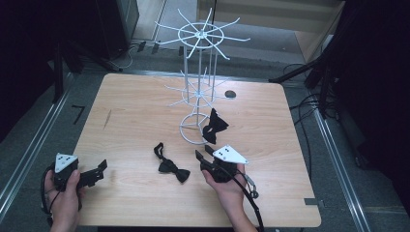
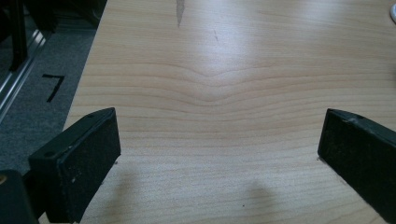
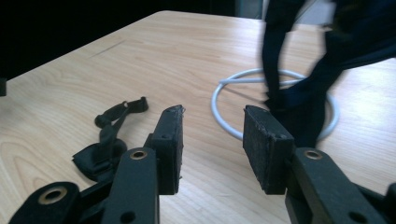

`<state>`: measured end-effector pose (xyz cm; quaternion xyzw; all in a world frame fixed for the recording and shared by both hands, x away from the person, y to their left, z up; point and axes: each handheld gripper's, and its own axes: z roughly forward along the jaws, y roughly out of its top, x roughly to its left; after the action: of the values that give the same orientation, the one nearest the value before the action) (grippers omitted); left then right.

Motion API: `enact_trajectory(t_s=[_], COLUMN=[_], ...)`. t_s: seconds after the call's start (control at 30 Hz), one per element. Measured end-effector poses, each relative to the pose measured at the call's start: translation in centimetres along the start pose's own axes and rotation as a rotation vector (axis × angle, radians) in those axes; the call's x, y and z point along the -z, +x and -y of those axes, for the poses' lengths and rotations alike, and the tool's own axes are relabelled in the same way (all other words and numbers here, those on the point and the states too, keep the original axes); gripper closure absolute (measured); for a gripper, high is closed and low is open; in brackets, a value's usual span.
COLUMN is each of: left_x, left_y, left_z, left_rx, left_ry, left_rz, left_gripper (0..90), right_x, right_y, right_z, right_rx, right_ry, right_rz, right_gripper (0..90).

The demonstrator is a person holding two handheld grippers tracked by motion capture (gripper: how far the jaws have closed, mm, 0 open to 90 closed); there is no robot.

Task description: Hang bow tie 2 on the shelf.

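A: Where was the loose bow tie point(image 1: 170, 165) recorded?
B: Flat on the table point(image 1: 135, 116), near the rack point(image 1: 196, 87) base, just left of the right gripper point(image 1: 204, 157).
A: And the tools?
B: Both were found spread, nothing pinched; the left gripper point(image 1: 100, 169) was noted by the table's left edge, bare wood ahead.

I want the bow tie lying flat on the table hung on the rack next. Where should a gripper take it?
Take the lying bow tie at its narrow middle knot, coming from above with the right gripper, jaws across the knot. The wings lie flat and wide; the strap looks loose and floppy.
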<state>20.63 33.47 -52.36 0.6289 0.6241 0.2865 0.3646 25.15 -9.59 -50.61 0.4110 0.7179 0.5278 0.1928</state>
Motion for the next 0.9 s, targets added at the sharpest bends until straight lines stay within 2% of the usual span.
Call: enact_trajectory(t_s=[0.43,0.9], left_x=[0.0,0.0], left_y=[0.0,0.0], left_z=[0.0,0.0], left_rx=[-0.005,-0.005], left_ry=[0.006,0.007], left_rz=[0.001,0.002], left_gripper=[0.0,0.0], right_x=[-1.2,-2.2], right_y=[1.7,3.4], right_z=[0.9,1.6], right_rx=[0.024,0.042], right_ry=[0.054,0.093], right_rz=[-0.067,-0.117], right_gripper=[57.1,57.0])
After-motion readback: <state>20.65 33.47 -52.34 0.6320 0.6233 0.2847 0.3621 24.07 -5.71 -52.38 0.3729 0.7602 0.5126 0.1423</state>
